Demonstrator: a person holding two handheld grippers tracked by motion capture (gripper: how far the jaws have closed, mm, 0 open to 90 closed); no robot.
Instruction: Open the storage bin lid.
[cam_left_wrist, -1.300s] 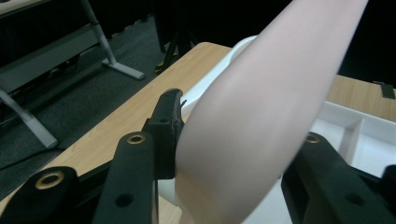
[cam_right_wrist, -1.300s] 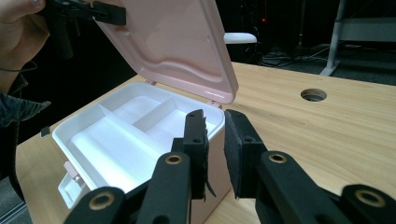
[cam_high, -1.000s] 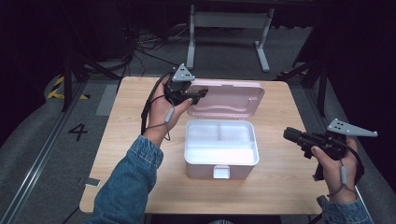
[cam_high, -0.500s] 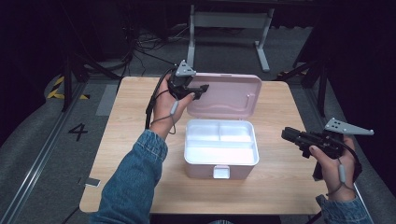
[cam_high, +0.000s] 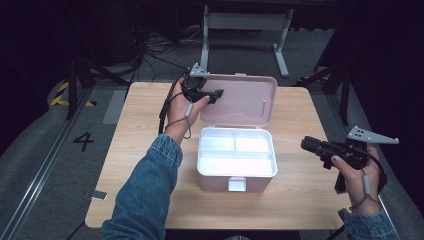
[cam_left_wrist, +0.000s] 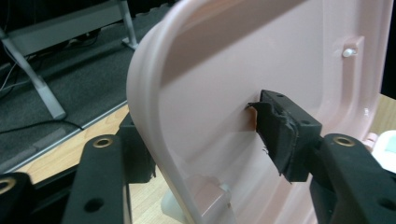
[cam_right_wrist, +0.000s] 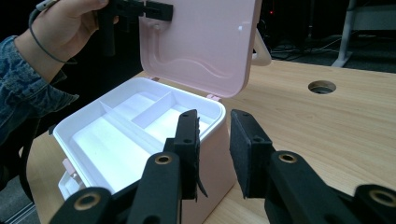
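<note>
Pink plastic box (cam_high: 236, 160) is set mid-table (cam_high: 140, 165), its white divided tray exposed and its lid (cam_high: 240, 100) raised. The lid edge is straddled by the left tongs (cam_high: 216, 94), just loosened, pads apart. The right tongs (cam_high: 311, 144) are held released, empty.

Left gripper view: lid (cam_left_wrist: 224, 60) cut off at top and right — far finger (cam_left_wrist: 135, 154) half hidden behind its rim. High view: right sleeve (cam_high: 370, 227) cropped at bottom edge.
</note>
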